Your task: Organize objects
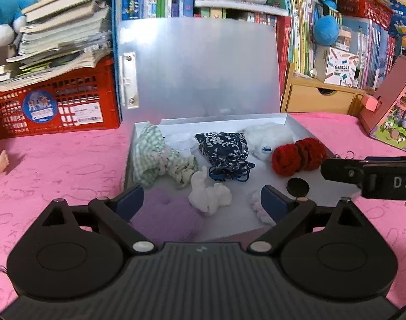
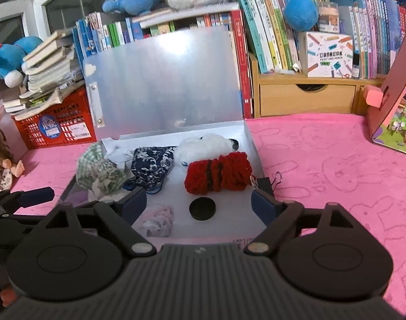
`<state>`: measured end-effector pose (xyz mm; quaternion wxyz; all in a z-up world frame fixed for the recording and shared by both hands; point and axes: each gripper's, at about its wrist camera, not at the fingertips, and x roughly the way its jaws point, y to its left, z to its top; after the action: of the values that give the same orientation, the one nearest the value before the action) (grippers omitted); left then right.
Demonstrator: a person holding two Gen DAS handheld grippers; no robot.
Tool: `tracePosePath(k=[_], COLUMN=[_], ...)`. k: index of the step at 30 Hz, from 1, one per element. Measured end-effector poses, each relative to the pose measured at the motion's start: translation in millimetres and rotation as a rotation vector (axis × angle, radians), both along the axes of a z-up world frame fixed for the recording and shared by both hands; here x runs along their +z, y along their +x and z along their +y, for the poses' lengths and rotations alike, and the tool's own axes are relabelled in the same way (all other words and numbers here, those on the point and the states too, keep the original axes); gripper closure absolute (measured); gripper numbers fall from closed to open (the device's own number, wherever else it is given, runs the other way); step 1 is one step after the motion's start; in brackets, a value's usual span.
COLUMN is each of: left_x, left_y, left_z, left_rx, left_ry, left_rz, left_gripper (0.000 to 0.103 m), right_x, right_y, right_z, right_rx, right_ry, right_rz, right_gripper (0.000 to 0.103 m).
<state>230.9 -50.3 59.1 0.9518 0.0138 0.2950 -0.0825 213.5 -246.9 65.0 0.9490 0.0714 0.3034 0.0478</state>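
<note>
A shallow white box (image 1: 304, 128) (image 2: 252, 144) lies on the pink cloth with its translucent lid (image 1: 200, 66) (image 2: 165, 80) standing upright behind it. Inside lie a green checked cloth (image 1: 149, 157) (image 2: 96, 170), a navy floral pouch (image 1: 224, 152) (image 2: 152, 165), a white plush (image 1: 269, 138) (image 2: 203, 144), a red knitted piece (image 1: 296, 156) (image 2: 216, 172), a black disc (image 1: 298, 187) (image 2: 202, 208), a white fabric lump (image 1: 208, 194) and a pale pink scrunchie (image 2: 157, 220). My left gripper (image 1: 203, 202) hovers open over the box's near edge. My right gripper (image 2: 200, 204) is open too, with nothing between its fingers.
A red crate (image 1: 56, 106) (image 2: 53, 125) stacked with books stands at the back left. A wooden drawer unit (image 1: 317, 98) (image 2: 306, 98) with books sits at the back right. A pink cardboard house (image 1: 392, 112) (image 2: 394, 106) stands at the right. A doll (image 2: 3, 165) lies at the left.
</note>
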Motion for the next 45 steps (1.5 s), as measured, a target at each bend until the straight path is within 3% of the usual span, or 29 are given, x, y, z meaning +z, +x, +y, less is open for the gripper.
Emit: tracePosePath(k=[11,26,36,45], left_x=[19,24,8,-24], left_y=[-53,-99,-118,-129], left_z=[10,15,20,17], left_rx=[0.012,-0.011,-0.002,0.041], left_ry=[0.012,-0.023,-0.034,-0.014], left_rz=[-0.025,-0.029,-0.013,0.005], left_gripper=[0.006,0.006,0.006,0.006], right_x=[20,24,9,-30], right_y=[-47,-95,-111,-119], right_z=[0,12,11,14], right_rx=[0.026,0.047,0.047,0.031], right_ry=[0.018,-0.068,-0.081,-0.109], right_rz=[-0.082,-0.145,-0.134,-0.081], right_gripper=[0.002,0.001,0.000,0.000])
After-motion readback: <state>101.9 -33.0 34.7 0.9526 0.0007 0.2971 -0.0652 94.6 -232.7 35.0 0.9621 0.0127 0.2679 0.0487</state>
